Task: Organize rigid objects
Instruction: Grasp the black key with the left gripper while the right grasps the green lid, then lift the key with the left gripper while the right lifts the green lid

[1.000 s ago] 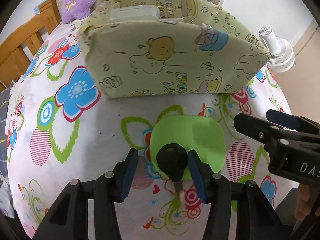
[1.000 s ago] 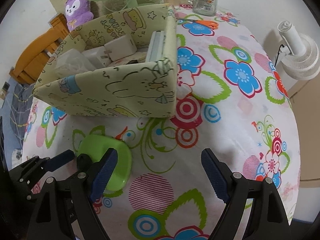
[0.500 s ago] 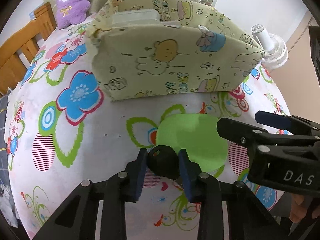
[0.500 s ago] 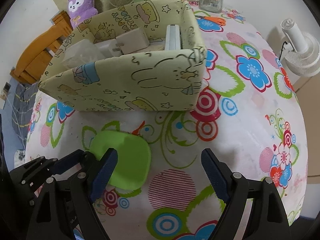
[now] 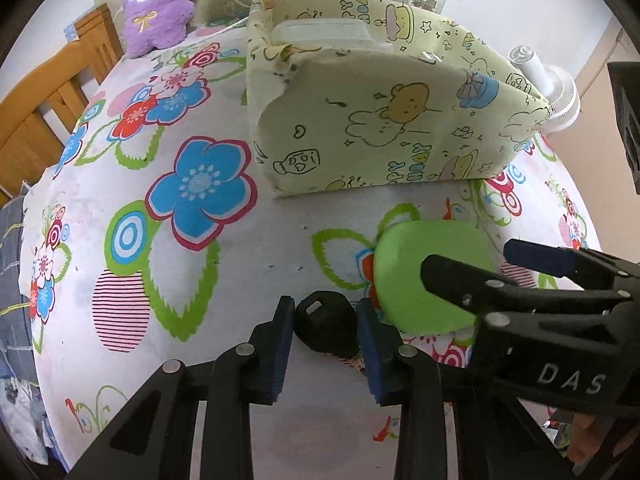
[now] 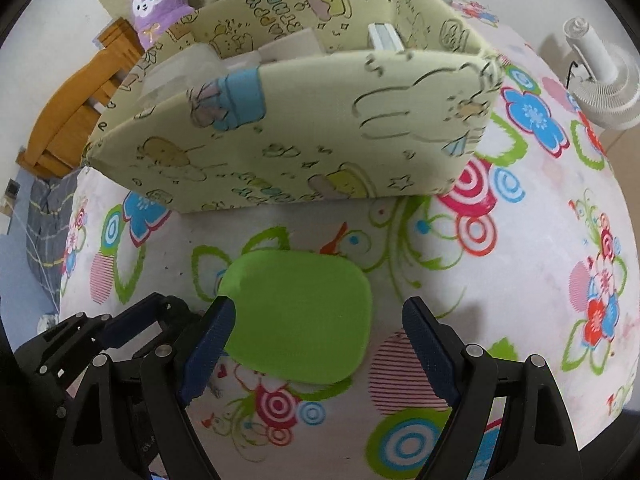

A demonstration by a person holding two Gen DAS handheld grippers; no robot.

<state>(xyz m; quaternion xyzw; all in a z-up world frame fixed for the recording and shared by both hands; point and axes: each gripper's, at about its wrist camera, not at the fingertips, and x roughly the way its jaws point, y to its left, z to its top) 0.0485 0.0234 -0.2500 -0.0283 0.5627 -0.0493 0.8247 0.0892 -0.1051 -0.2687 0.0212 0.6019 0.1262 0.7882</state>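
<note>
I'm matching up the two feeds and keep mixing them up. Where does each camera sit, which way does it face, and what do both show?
Left wrist: on the left gripper, looking steeply down at the flowered tablecloth; its blue-padded fingers clamp a black key head; the right gripper intrudes.
Right wrist: on the right gripper, also looking down; open jaws straddle the flat green rounded-square lid; the left gripper shows.
Shared: lid, pale yellow cartoon-print fabric box, purple plush toy.

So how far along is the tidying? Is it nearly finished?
Partly. The fabric box already holds some white items. In hand: the left gripper is shut on a black key. Left: the key must go into the box, and the green pad lies on the table between the open right gripper jaws, not gripped.
</note>
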